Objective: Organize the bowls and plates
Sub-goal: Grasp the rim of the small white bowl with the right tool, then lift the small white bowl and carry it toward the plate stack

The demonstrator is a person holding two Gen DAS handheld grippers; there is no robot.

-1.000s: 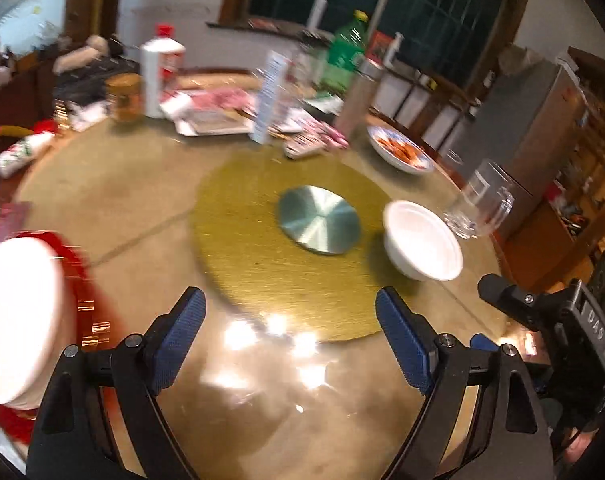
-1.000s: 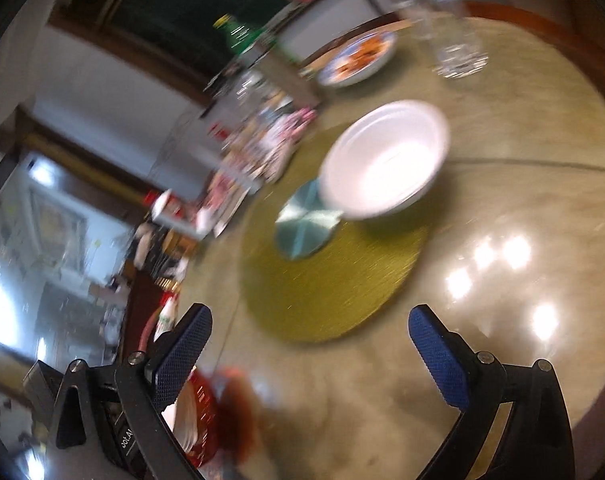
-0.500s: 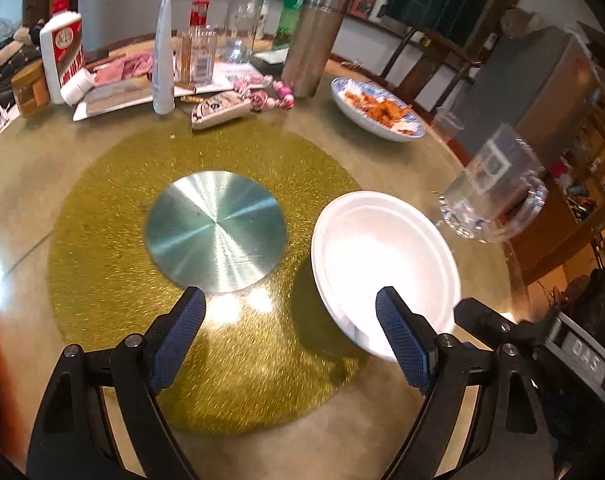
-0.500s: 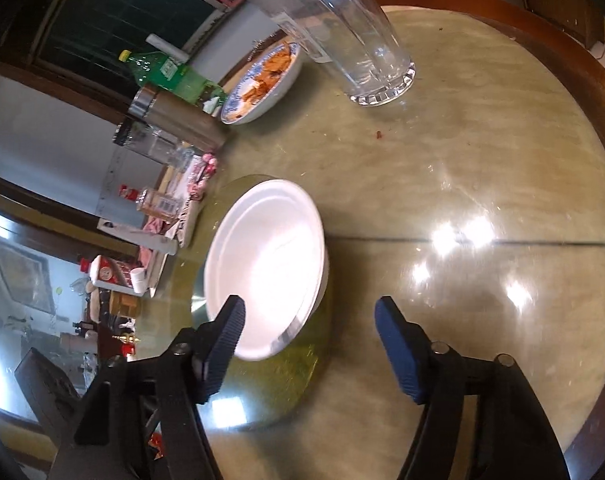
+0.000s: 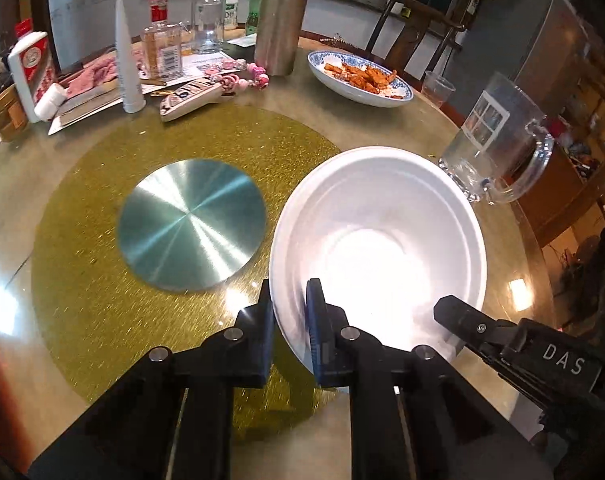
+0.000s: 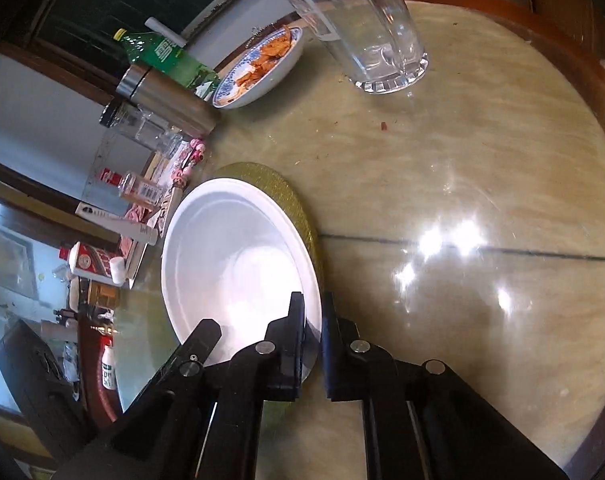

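Both tongs (image 5: 289, 312) (image 6: 313, 320) pinch the plain white bowl's (image 5: 382, 216) rim.

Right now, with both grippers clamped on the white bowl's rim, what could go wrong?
Both grips are thin: the left gripper and right gripper pinch only the rim of the white bowl on its near side, so it could tip or slip when lifted. The glass mug stands close beside it and might be knocked.

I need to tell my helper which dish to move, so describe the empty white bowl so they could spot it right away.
Start at the round gold mat with the silver disc on the table. The white bowl sits on the mat's edge nearest the clear glass mug. Unlike the blue-rimmed plate of fried food, it is plain and empty.
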